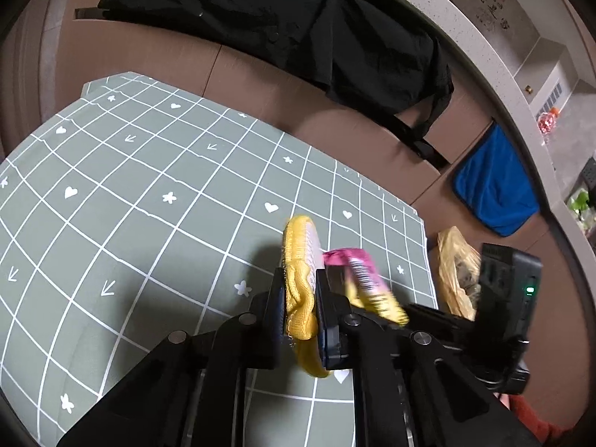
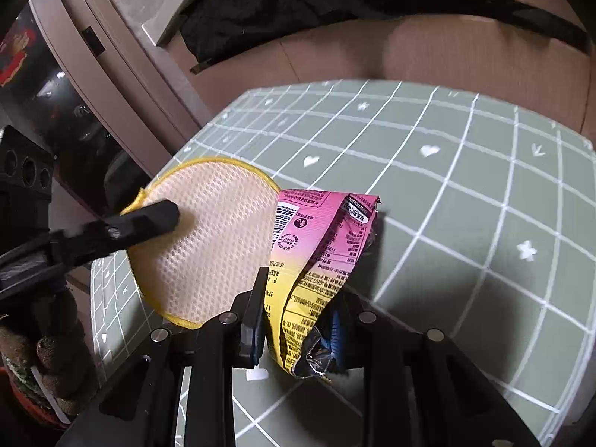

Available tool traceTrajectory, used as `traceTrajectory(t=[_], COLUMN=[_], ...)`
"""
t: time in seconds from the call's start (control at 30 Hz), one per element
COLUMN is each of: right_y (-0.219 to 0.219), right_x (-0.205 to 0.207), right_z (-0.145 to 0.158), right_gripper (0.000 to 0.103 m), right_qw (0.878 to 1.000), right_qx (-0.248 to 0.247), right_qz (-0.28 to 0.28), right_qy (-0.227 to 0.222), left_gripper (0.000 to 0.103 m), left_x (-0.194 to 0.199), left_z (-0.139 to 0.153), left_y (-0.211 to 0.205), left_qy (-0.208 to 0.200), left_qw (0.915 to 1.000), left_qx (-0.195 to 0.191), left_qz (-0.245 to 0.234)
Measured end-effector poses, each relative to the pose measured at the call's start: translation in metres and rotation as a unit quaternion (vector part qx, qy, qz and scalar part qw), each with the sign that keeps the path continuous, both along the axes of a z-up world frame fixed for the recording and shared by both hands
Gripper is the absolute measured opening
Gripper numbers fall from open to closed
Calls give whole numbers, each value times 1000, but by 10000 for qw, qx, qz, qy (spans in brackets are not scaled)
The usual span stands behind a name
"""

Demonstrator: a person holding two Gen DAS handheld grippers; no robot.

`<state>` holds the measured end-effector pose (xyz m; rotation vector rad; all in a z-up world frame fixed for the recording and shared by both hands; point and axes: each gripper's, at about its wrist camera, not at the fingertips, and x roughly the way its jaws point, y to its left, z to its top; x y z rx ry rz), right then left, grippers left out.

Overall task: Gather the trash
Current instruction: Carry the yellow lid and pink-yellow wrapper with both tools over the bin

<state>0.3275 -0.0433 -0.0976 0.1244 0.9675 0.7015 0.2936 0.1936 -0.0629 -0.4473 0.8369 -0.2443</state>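
1. Snack wrapper (image 2: 316, 260) (pink at the top, yellow below, foil inside showing at the torn lower end) is held above the green grid tablecloth (image 2: 465, 205). Long axis runs up out of the jaws, pink end pointing away from the camera and leaning slightly right.
2. Right gripper (image 2: 298, 320) is pinching the wrapper's yellow lower part; jaws narrow, pads pressed on the crumpled film.
3. Yellow-edged mesh pad (image 2: 208, 238) sits just left of the wrapper, rims nearly touching. Seen edge-on from the left wrist view (image 1: 300, 279), standing up out of the jaws.
4. Left gripper (image 1: 300, 298) is clamped on the pad, jaws nearly together (the pad's fabric bunches between the pads).
5. Open room: bare cloth spreads left and ahead of the left gripper; the table's right edge is close.
6. Beyond that edge, a yellow plastic bag (image 1: 456, 272) lies on the brown sofa (image 1: 354, 134), with a blue cloth (image 1: 491, 186) and a black garment (image 1: 279, 22) further back.
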Motion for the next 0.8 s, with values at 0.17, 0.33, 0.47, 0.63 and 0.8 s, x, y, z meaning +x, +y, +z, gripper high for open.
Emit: traceTrajectory(t=[0.17,0.33,0.47,0.63,0.8], right_y=[-25,-62,-100,-156,-210], right_x=[-4,-10,-16,-28,-41], right_z=[28,79,116,151,171], right_gripper=[25,25,25,25,25], right_qw=[9988,9911,9827,9690,9563], right_qx=[31,-126,-153,-308,-452], right_qz=[-226,-458,-679,-1139,-1601], right_qy=[-424,-1243,-1715,-2170,-2406], left_gripper=[14,14,14,14,14], left_x=[1,0,-1,2,5], left_z=[22,79,118,147,156], left_y=[-17,-59,-97,-153,-207], left_qy=[-369,-1302,-1942,-2471,-2631], left_qw=[9982,9848,9706,9580,9544], left_qx=[450,1142,1417,1435,1237], left_qz=[116,142,86,-227,-683])
